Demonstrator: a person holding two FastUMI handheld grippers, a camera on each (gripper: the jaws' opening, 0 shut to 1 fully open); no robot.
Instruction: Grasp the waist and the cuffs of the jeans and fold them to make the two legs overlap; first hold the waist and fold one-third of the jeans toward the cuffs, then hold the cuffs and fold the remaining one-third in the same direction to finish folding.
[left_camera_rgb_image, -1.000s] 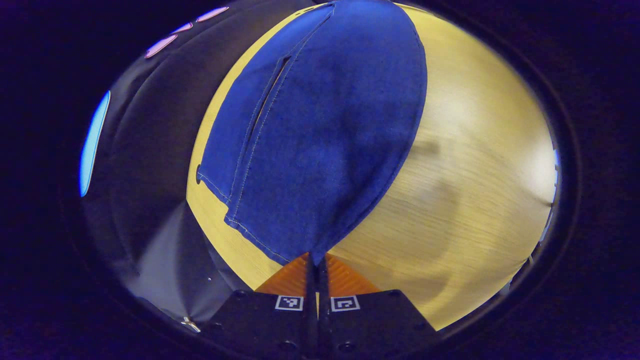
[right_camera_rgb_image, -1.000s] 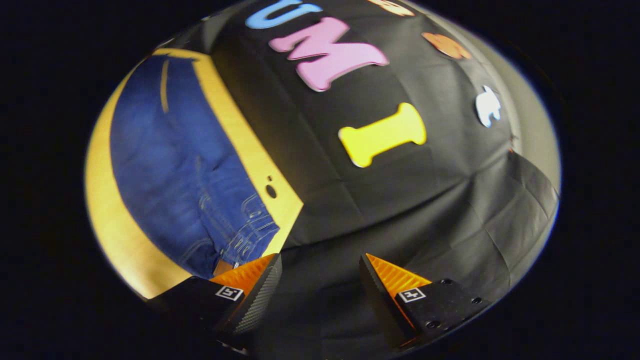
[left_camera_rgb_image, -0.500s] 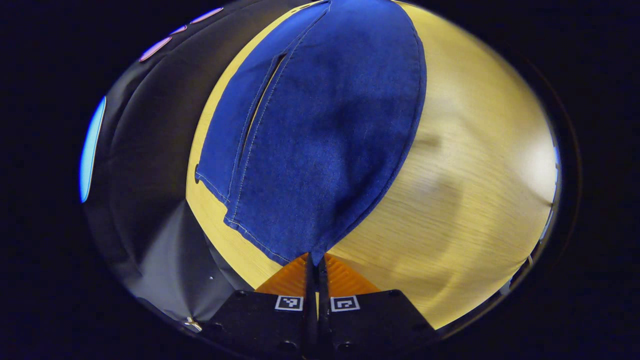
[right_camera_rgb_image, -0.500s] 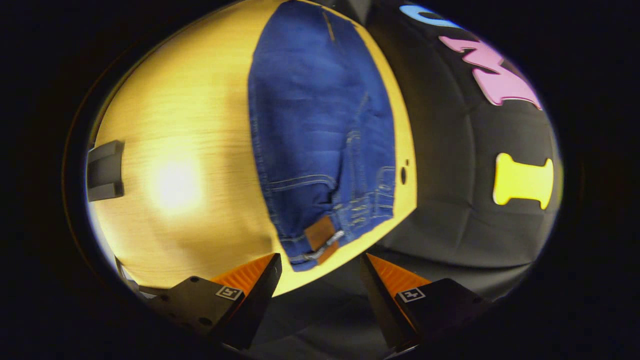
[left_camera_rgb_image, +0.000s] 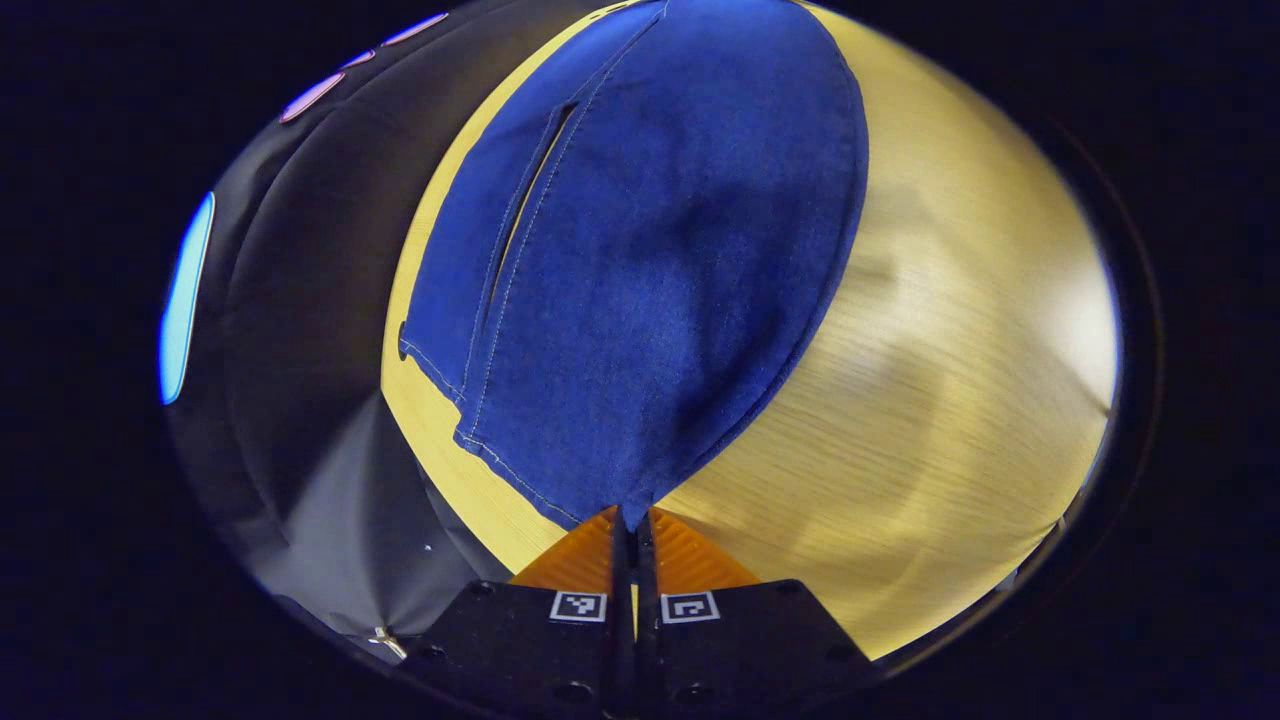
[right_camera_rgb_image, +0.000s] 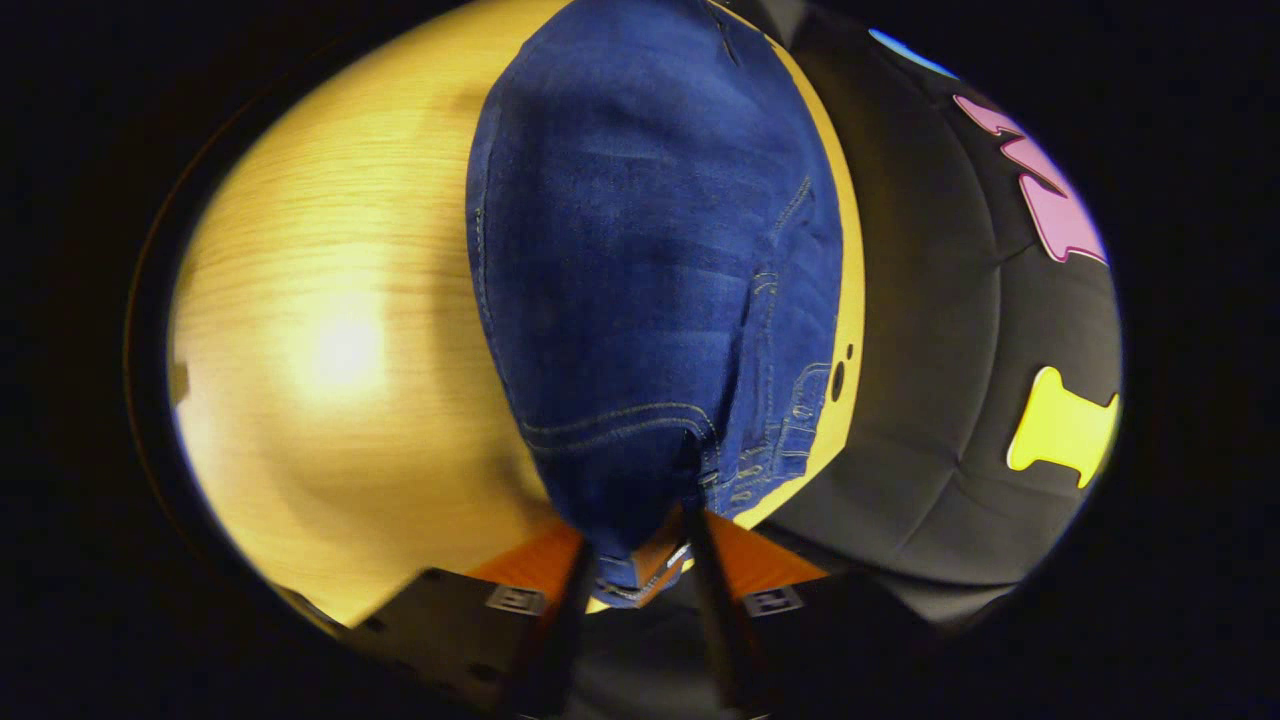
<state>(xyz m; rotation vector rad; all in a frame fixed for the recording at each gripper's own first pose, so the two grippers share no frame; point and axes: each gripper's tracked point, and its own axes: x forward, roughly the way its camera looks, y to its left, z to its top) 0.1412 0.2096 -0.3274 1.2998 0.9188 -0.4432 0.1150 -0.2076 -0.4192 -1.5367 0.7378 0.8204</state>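
Observation:
Blue jeans (left_camera_rgb_image: 650, 250) lie lengthwise on the wooden table (left_camera_rgb_image: 950, 380). My left gripper (left_camera_rgb_image: 632, 515) is shut on the near corner of the cuff end, and the stitched hem (left_camera_rgb_image: 500, 470) runs off to its left. In the right gripper view the jeans (right_camera_rgb_image: 640, 250) stretch away from the waist (right_camera_rgb_image: 630, 560), which sits between the narrowed fingers of my right gripper (right_camera_rgb_image: 638, 575). Both fingers touch the denim by the brown patch (right_camera_rgb_image: 665, 555). A back pocket seam (right_camera_rgb_image: 620, 425) shows just above.
The table edge runs close beside the jeans, with the black booth cloth (right_camera_rgb_image: 950, 400) past it. A small hole (right_camera_rgb_image: 838, 378) in the tabletop lies next to the belt loops. Bare wood (right_camera_rgb_image: 330, 350) spreads on the other side of the jeans.
My right gripper swung from the booth wall to the jeans waist, came down on it, and its fingers narrowed around it. The left gripper stayed shut on the cuff, barely moving.

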